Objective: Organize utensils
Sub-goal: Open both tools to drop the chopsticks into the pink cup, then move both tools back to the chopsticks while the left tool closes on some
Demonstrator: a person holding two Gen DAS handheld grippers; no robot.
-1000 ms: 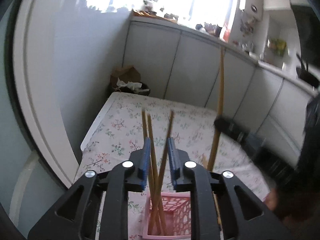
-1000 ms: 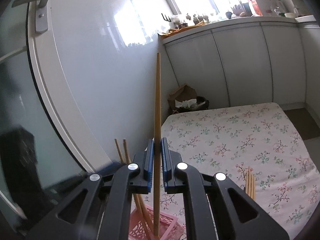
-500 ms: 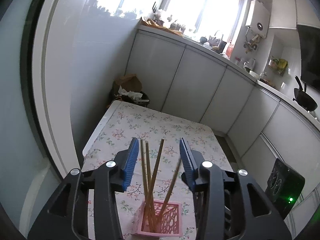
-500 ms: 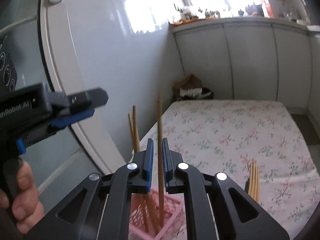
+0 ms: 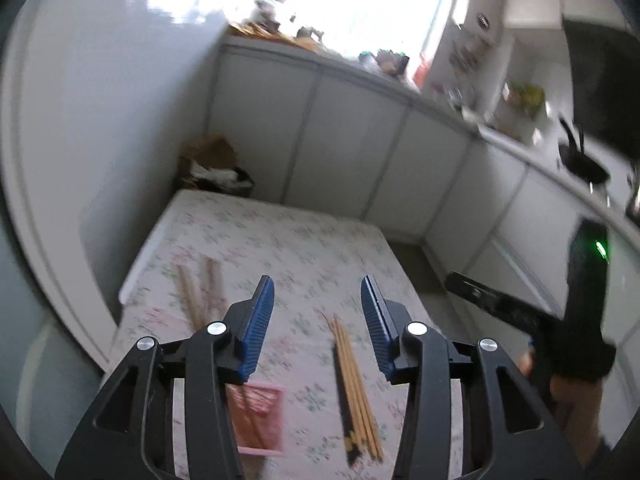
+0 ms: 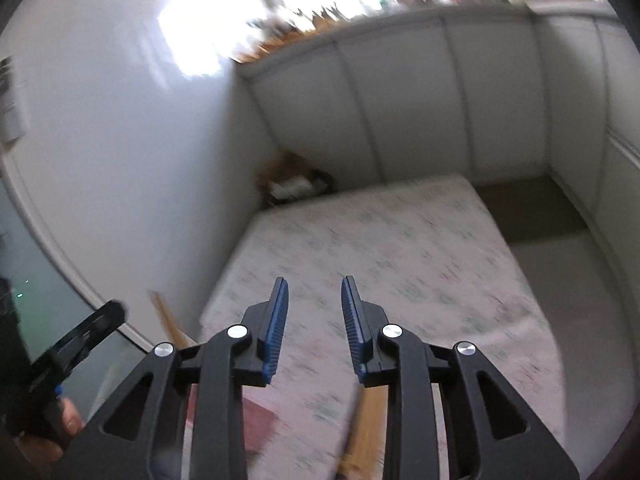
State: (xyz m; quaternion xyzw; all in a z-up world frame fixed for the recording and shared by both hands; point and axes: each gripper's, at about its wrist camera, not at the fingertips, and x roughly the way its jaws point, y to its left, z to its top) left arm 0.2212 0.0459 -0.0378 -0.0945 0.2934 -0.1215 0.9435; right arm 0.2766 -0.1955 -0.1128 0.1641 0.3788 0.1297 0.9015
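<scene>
A pink lattice holder [image 5: 260, 420] stands on the floral table near its front left, with several wooden chopsticks [image 5: 196, 296] leaning in it. My left gripper [image 5: 318, 324] is open and empty above the table, right of the holder. A bundle of loose chopsticks [image 5: 354, 384] lies on the cloth below it. My right gripper [image 6: 314, 328] is open and empty; the holder [image 6: 256, 428] shows blurred under its left finger, and loose chopsticks [image 6: 366, 432] show under its right finger. The right gripper also appears in the left wrist view [image 5: 480, 296].
The floral tablecloth [image 5: 280, 248] covers a table set against a white wall on the left. White cabinets [image 5: 360, 152] run behind and to the right. A brown paper bag [image 5: 212, 160] sits on the floor beyond the table's far corner.
My right gripper has opened and let go of the chopstick, which now stands in the holder. Both grippers have swung right, toward the loose chopsticks, and the left has opened wider.
</scene>
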